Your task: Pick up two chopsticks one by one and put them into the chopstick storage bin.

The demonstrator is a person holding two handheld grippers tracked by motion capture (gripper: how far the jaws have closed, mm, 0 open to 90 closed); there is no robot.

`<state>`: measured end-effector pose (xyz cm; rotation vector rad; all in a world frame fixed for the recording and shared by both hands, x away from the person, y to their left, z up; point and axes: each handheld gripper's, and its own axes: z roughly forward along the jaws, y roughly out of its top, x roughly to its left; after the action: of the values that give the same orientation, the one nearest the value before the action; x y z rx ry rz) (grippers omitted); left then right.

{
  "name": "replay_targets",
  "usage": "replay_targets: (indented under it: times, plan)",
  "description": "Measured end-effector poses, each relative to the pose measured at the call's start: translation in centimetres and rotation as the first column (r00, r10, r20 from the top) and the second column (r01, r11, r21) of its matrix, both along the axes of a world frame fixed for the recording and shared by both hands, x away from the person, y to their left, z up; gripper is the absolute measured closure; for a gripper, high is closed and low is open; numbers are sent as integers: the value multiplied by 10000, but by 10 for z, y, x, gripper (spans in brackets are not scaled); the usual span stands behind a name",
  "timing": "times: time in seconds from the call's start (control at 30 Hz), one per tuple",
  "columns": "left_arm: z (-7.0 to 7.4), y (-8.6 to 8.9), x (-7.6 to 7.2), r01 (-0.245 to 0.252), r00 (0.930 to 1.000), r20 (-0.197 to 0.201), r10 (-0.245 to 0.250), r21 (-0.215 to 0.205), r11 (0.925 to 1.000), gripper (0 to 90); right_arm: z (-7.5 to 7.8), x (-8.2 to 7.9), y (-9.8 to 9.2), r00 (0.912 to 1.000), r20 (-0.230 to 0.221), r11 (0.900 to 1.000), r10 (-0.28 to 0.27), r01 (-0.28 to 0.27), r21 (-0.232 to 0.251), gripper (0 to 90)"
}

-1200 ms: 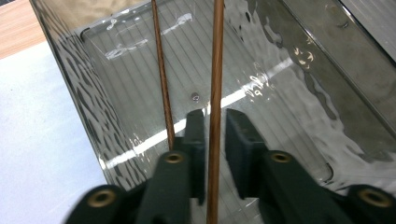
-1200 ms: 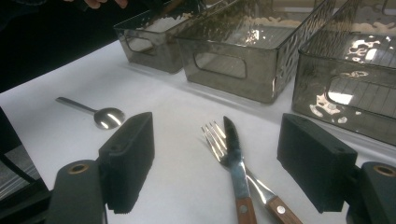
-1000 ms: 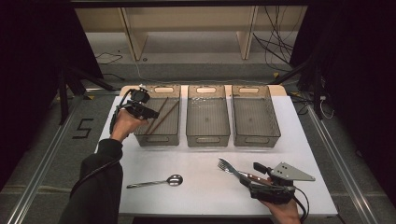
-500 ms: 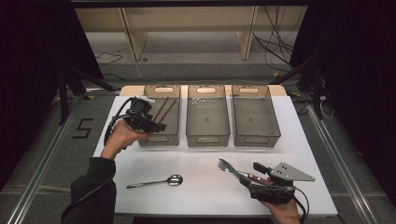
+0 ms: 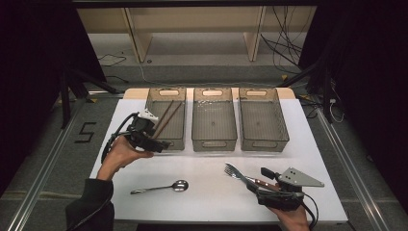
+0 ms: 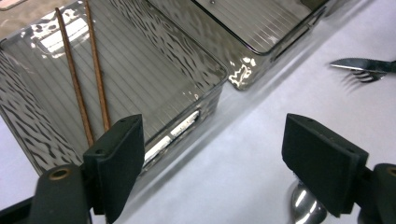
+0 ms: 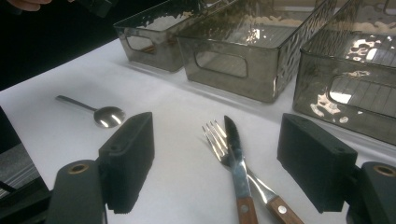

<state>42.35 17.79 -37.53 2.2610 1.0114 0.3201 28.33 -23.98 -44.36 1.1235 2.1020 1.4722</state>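
My left gripper [image 5: 161,144] has just been opening its jaws, nothing between them now, right beside the left bin [image 5: 166,118] where the chopsticks [image 6: 84,74] lie (drop looks done). Right gripper [image 5: 262,185] sits wide around the knife [image 7: 236,154] and fork [image 7: 219,140], not pinching. Next I'd guess: go for the spoon [image 5: 161,186] and line up on its thin handle.
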Motion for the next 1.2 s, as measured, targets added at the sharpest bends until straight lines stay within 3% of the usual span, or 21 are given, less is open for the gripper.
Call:
replay_targets:
  times: [0.47,0.87,1.1,1.2]
  plan:
    - [-15,-1,-16,562,9979,-350,-542,595,9966,183,0,0,0,10000,53,10000,15,-15,2,281]
    - [-22,-4,-27,1001,9936,-608,-953,820,9916,173,0,0,-2,10000,24,10000,1,-1,11,281]
    - [-27,-4,-34,1369,9876,-932,-1260,1215,9831,167,0,0,-2,10000,16,10000,-28,28,42,281]
    - [-30,-5,-37,1568,9838,-1119,-1402,1570,9751,167,0,0,-2,10000,15,10000,-29,29,21,281]
